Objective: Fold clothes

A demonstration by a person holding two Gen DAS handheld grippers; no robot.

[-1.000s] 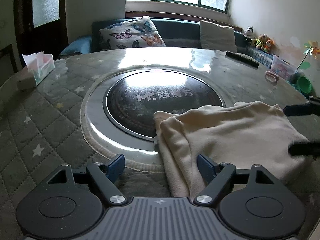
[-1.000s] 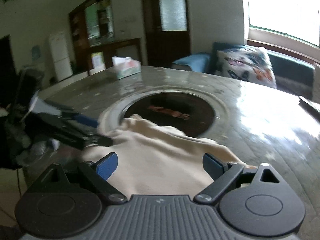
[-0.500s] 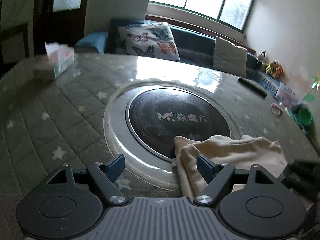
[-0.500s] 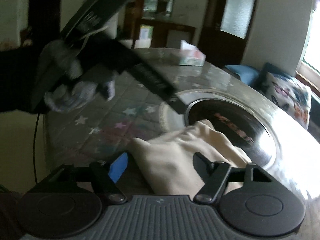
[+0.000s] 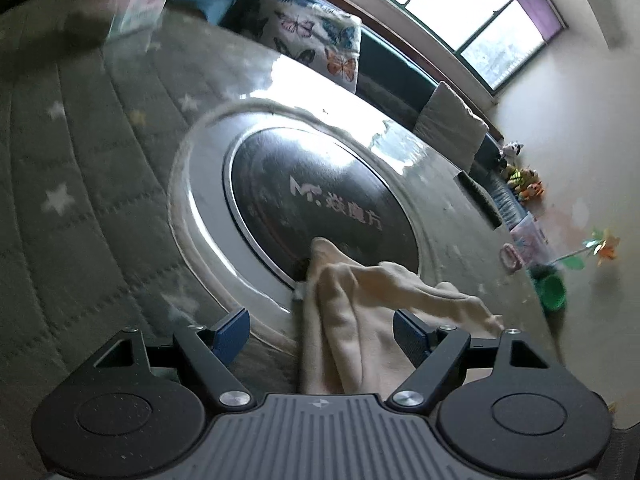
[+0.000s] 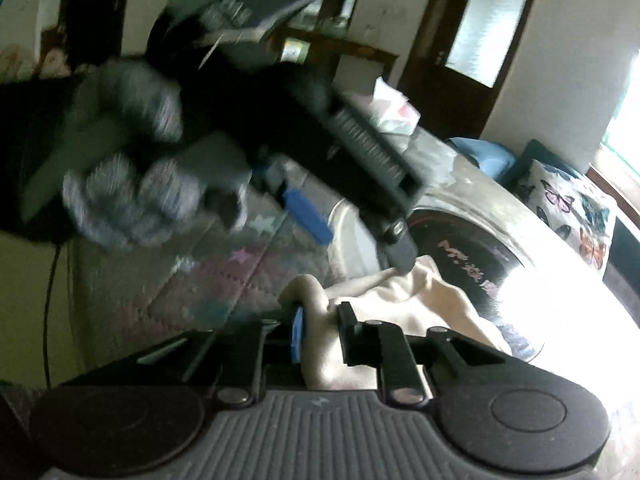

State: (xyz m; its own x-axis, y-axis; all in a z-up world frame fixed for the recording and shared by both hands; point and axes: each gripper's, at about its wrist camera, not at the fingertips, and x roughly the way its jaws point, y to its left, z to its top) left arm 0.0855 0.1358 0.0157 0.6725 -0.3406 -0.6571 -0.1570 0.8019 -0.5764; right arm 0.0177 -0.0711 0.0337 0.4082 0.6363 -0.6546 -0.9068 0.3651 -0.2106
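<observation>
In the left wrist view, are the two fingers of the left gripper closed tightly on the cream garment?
No, the left gripper stands wide open, and the cream garment only lies loosely between its fingers, without being pressed.

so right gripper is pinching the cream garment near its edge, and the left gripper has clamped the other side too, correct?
Only half right. The right gripper is closing with a fold of the cream garment between its fingers. In the left wrist view, the left gripper stands wide open: the cloth lies between its fingers, but neither pad touches it.
</observation>
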